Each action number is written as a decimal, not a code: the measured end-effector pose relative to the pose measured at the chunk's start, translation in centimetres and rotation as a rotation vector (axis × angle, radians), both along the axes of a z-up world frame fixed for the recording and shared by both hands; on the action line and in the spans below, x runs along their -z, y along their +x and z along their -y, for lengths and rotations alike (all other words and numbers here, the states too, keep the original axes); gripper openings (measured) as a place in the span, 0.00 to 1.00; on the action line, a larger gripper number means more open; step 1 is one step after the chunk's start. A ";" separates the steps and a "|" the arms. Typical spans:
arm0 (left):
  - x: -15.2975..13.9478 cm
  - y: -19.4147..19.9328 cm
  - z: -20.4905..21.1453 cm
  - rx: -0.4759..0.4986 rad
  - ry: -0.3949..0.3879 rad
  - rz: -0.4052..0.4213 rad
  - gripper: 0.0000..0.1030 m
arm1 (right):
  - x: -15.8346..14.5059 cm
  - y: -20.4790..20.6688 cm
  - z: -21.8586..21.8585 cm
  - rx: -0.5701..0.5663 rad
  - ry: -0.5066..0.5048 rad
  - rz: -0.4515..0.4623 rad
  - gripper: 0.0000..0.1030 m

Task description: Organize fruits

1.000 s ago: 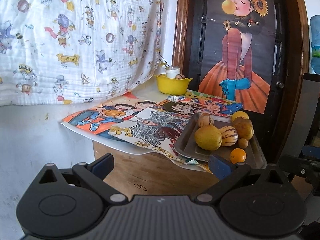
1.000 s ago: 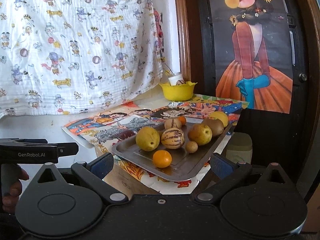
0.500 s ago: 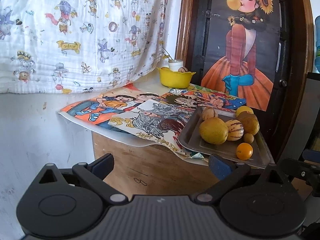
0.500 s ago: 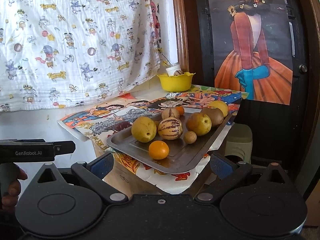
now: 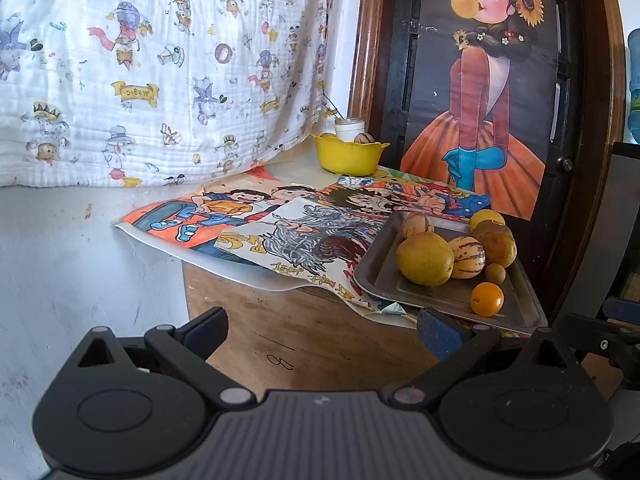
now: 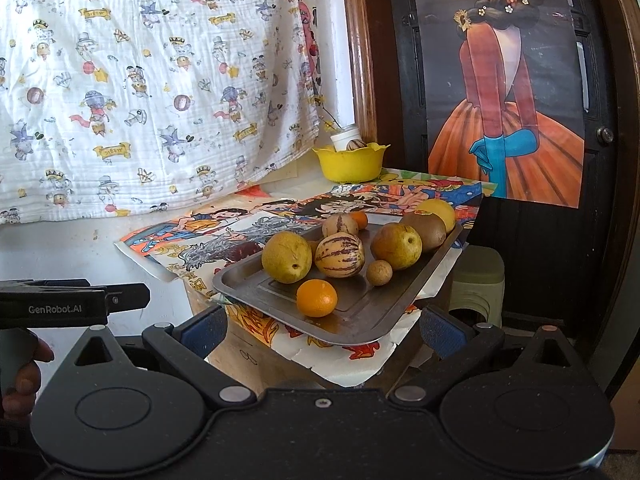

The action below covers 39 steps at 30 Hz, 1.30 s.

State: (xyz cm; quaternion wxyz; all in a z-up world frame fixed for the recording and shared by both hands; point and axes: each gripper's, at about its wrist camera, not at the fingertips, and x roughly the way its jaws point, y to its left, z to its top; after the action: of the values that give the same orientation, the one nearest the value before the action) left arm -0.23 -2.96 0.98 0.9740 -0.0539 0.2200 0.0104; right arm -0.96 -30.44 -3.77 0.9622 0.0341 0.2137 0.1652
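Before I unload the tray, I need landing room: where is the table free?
The posters between the tray and the yellow bowl lie bare. The tray's near-left corner is bare too; its far half is crowded with fruit.

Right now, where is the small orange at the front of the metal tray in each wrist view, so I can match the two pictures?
Left wrist view: the small orange sits lower right, at the near end of the metal tray.
Right wrist view: the small orange sits just below centre, at the tray's near end.
Shared landmark: the yellow bowl at the table's far end.
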 end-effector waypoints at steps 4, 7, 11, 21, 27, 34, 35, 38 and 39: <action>0.0 0.0 0.0 0.000 0.000 -0.001 1.00 | 0.0 0.0 0.0 -0.001 -0.001 0.000 0.99; 0.1 -0.1 0.0 0.000 -0.001 -0.002 1.00 | 0.0 0.0 0.0 -0.001 0.000 0.000 0.99; 0.1 -0.1 0.0 0.000 -0.001 -0.002 1.00 | 0.0 0.0 0.0 -0.001 0.000 0.000 0.99; 0.2 -0.1 0.1 -0.001 -0.001 -0.005 1.00 | 0.0 0.0 0.0 -0.001 0.000 -0.001 0.99; 0.4 -0.2 0.1 -0.001 -0.001 -0.008 1.00 | 0.0 0.0 0.0 -0.001 0.000 -0.002 0.99; 0.4 -0.2 0.1 -0.001 -0.001 -0.008 1.00 | 0.0 0.1 0.0 0.000 0.000 -0.002 0.99; 0.4 -0.2 0.1 -0.001 -0.001 -0.008 1.00 | 0.0 0.1 0.0 -0.001 0.000 -0.002 0.99; 0.4 -0.2 0.1 -0.001 -0.001 -0.009 1.00 | 0.0 0.1 0.0 -0.001 0.000 -0.002 0.99; 0.4 -0.2 0.1 -0.001 -0.001 -0.009 1.00 | 0.0 0.1 0.0 -0.001 0.000 -0.002 0.99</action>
State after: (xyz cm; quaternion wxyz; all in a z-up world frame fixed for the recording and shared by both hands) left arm -0.46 -3.08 0.56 0.9729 -0.0545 0.2243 0.0112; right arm -0.91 -30.47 -3.74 0.9619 0.0343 0.2148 0.1654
